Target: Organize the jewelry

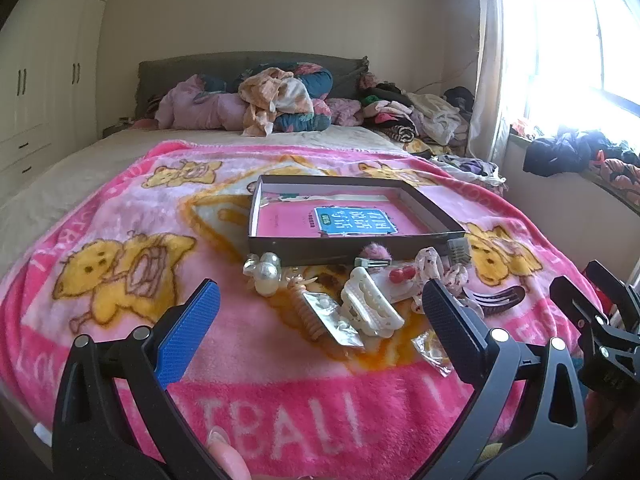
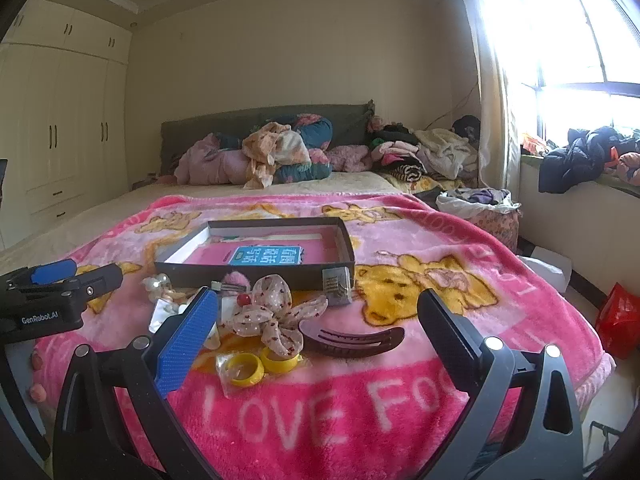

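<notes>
A shallow dark box (image 1: pixel 348 254) with a pink book inside lies on the pink blanket; it also shows in the right wrist view (image 2: pixel 248 274). In front of it lies a heap of hair accessories: a white claw clip (image 1: pixel 370 306), pearl clip (image 1: pixel 264 272), spotted fabric bow (image 2: pixel 272 316), brown comb clip (image 2: pixel 352 340) and yellow rings (image 2: pixel 244 368) in a clear bag. My left gripper (image 1: pixel 320 308) is open and empty, just short of the heap. My right gripper (image 2: pixel 318 316) is open and empty, above the bow and comb.
The pink cartoon blanket (image 2: pixel 360 400) covers the bed's near end. Piled clothes (image 1: pixel 280 100) lie at the headboard and along the window sill (image 2: pixel 580 160). White wardrobes (image 2: pixel 60 140) stand on the left. A red bag (image 2: pixel 618 320) sits on the floor at right.
</notes>
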Demonstrator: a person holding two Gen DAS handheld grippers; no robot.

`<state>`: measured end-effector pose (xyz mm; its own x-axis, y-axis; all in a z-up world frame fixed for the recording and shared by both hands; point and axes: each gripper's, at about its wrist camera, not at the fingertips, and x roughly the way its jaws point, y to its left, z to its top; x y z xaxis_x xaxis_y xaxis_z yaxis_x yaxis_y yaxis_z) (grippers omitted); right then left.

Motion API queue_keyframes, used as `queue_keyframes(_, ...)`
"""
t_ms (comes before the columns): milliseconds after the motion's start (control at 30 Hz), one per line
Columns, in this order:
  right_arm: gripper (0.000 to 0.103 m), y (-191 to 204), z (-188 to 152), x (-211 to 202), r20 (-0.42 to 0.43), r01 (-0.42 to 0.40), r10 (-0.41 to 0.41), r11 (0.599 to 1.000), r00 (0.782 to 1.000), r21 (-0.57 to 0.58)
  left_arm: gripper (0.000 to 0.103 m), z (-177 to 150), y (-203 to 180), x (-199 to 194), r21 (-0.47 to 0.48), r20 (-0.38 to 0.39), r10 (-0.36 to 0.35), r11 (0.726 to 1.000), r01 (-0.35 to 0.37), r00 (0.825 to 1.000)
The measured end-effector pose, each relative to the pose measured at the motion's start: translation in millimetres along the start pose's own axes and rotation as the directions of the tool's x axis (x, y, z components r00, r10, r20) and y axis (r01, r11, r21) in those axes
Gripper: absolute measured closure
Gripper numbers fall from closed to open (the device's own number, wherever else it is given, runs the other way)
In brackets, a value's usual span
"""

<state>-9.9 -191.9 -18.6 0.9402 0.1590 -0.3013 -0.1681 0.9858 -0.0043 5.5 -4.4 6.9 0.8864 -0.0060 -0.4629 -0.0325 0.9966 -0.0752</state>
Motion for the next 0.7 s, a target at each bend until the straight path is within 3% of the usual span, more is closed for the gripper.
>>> queue_keyframes(267,0.006,9,2,22,-0.063,-0.046,0.044,0.998,0.997,-0.039,0.011,-3,14,12,-0.036,-0.018,0.024,0.999,-0.024,1.000)
queue_keyframes(700,0.006,13,19,67,-0.157,-0.073,0.065,0.996,0.985,-0.043,0.011,-2,49,50,-0.085,-0.127,0.029,0.996,-0.040,0.991)
